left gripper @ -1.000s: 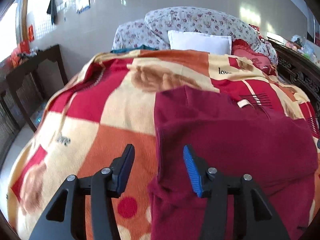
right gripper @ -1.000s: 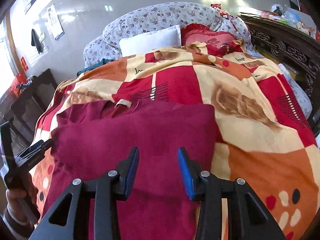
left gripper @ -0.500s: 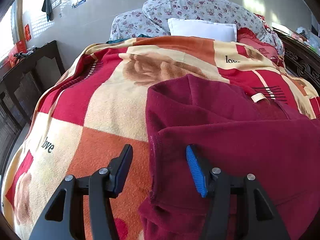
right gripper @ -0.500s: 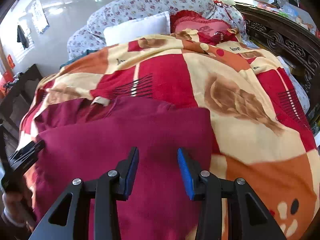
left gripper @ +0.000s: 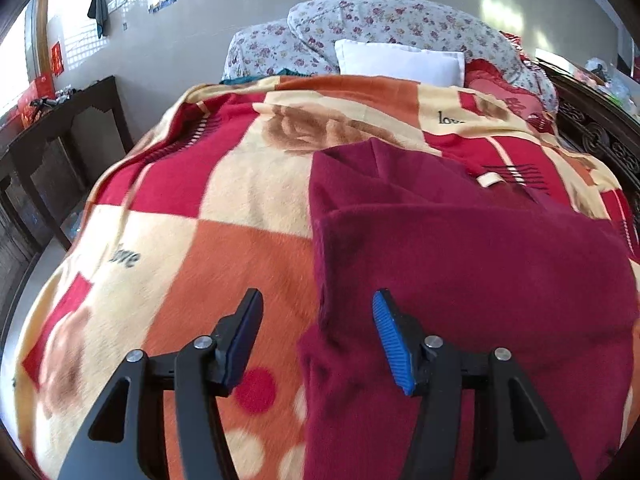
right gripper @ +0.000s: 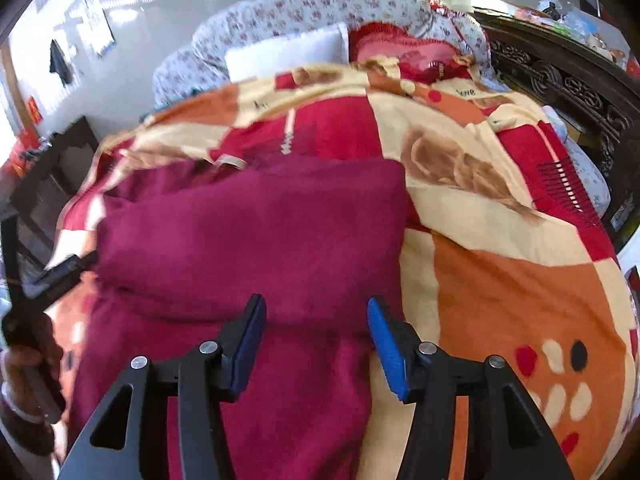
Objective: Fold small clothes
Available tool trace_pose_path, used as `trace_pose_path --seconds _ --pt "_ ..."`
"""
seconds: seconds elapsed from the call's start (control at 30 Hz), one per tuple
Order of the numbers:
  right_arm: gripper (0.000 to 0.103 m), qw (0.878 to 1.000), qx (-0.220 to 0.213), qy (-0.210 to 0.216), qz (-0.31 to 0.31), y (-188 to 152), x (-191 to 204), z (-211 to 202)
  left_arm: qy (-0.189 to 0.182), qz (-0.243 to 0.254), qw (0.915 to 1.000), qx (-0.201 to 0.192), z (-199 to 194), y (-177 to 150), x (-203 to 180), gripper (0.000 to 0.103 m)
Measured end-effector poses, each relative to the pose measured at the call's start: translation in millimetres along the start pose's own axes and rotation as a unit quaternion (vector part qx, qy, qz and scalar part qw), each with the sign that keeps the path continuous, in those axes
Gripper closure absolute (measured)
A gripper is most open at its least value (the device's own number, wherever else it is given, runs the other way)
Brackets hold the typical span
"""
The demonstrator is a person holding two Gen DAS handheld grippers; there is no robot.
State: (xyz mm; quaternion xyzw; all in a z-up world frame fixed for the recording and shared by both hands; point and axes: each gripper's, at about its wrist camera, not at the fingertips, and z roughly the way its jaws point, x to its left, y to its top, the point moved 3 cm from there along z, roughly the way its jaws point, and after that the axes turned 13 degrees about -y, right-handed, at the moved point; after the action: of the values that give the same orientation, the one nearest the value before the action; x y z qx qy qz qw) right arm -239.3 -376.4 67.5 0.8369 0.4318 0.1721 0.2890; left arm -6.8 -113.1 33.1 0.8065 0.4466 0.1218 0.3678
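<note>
The left gripper (left gripper: 318,338) and right gripper (right gripper: 316,340) both point forward, jaws spread wide, gripping nothing.

My left gripper (left gripper: 318,340) and right gripper (right gripper: 316,340): matt black plastic, ribbed blue pads (left gripper: 390,344), shiny metal rivets. Maroon sweater (left gripper: 460,264) soft matt knit; blanket (left gripper: 224,216) fuzzy fleece; headboard (right gripper: 560,76) carved dark glossy wood.
</note>
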Motion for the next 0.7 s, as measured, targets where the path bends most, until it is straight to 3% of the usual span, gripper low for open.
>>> trace_pose_path --seconds 0.07,0.2,0.37,0.7 --pt "0.044 1.000 0.001 0.014 -0.003 -8.3 -2.9 -22.3 -0.003 0.007 1.0000 -0.004 -17.8 -9.5 -1.7 0.033" --pt "0.032 0.999 0.001 0.026 -0.018 -31.5 -14.9 -72.6 -0.010 0.021 0.9997 -0.008 -56.1 -31.7 -4.7 0.029" --pt "0.023 0.999 0.004 0.031 -0.023 -71.3 -28.0 -113.7 -0.029 0.019 0.9994 -0.003 -95.1 -64.2 -5.7 0.026" --pt "0.021 0.996 0.069 0.045 -0.033 -166.1 -21.8 -90.1 -0.061 0.029 0.9968 0.044 -144.3 -141.5 0.8 0.021"
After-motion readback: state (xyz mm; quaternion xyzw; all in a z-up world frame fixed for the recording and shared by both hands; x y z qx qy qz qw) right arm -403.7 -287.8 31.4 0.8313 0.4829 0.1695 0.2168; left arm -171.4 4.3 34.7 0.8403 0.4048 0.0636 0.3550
